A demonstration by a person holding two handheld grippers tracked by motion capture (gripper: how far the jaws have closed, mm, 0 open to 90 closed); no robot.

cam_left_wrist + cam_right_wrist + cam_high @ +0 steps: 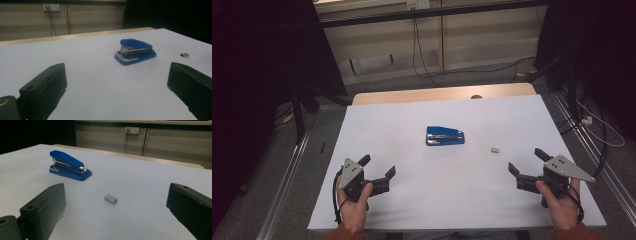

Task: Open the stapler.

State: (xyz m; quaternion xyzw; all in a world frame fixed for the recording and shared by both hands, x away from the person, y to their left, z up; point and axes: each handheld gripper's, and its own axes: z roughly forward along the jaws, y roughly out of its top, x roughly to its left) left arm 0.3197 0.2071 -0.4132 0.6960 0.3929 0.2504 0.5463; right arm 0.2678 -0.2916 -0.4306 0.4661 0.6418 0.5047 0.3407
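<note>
A blue metal-and-plastic stapler [445, 135] is seen on the white bench [452, 200], ahead of and between the left hand-held gripper [378, 167] and right hand-held gripper [526, 161], both spread wide and empty. A small grey block of staples [495, 149] lies nearer the right one, with nothing between.

Left gripper [379, 167] sat at about 8 o'clock in the high view, held in the person's left hand [354, 202], jaws spread wide with nothing between them, tips aimed toward 1 o'clock. Right gripper [527, 162] sat at about 4 o'clock, gripped by the right hand [562, 200], jaws likewise wide apart and empty, tips aimed toward 11 o'clock. Both forearms entered from 6 o'clock, sleeves just visible at the frame edge.
</note>
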